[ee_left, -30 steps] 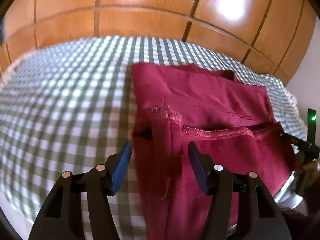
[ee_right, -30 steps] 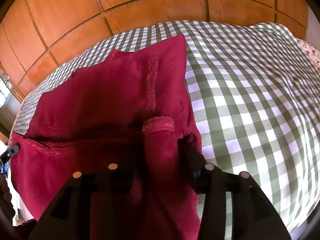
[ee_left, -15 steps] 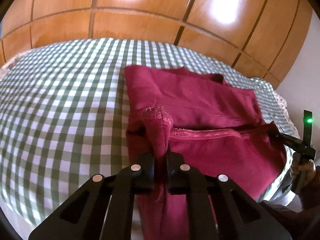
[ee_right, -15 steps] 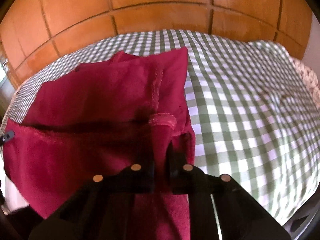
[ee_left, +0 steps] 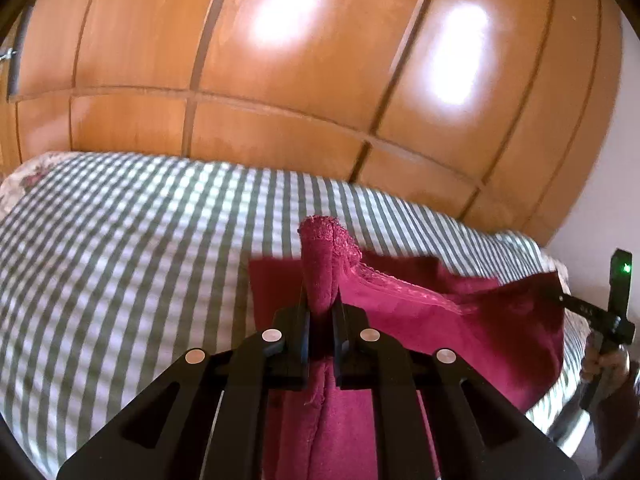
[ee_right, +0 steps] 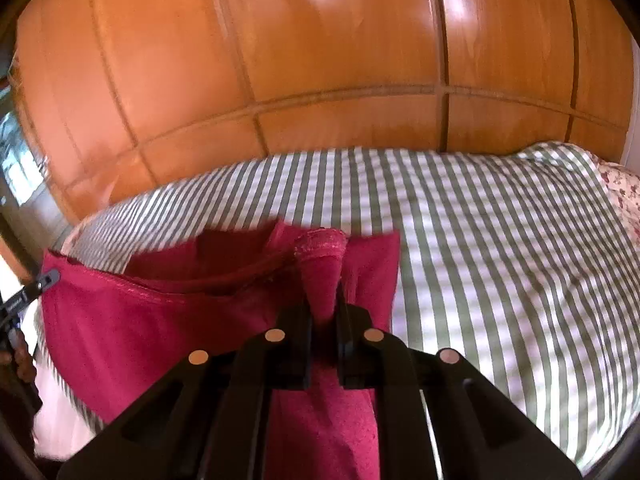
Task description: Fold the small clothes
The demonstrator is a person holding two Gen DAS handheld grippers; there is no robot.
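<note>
Since the earlier frames, both corners of the garment have risen off the bed and the cameras now tilt upward, so the wardrobe fills more of each view. Left view: my left hand-held gripper [ee_left: 320,320] is clamped on a bunched, hemmed corner of the crimson garment [ee_left: 460,320], its jaws pressed together with cloth standing up between them. From that corner the stitched hem runs rightward to the far corner, pinched by the right hand-held gripper, seen here only as a black bar with a green light at the frame's right edge. Below the hem the cloth hangs in a lifted sheet, while a flat part of the garment lies on the bed [ee_left: 120,260] behind it. Right view: my right hand-held gripper [ee_right: 324,322] is likewise shut on the opposite hemmed corner of the crimson garment [ee_right: 160,328], with fabric trailing down between its fingers toward the camera. The hem stretches leftward to the other gripper's tip at the left edge. Motion blur smears the bed's green-and-white check [ee_right: 500,260] into stripes. Behind the bed stands the panelled wooden wardrobe [ee_right: 320,60]; a floral fabric [ee_right: 624,192] shows at the bed's right edge.
</note>
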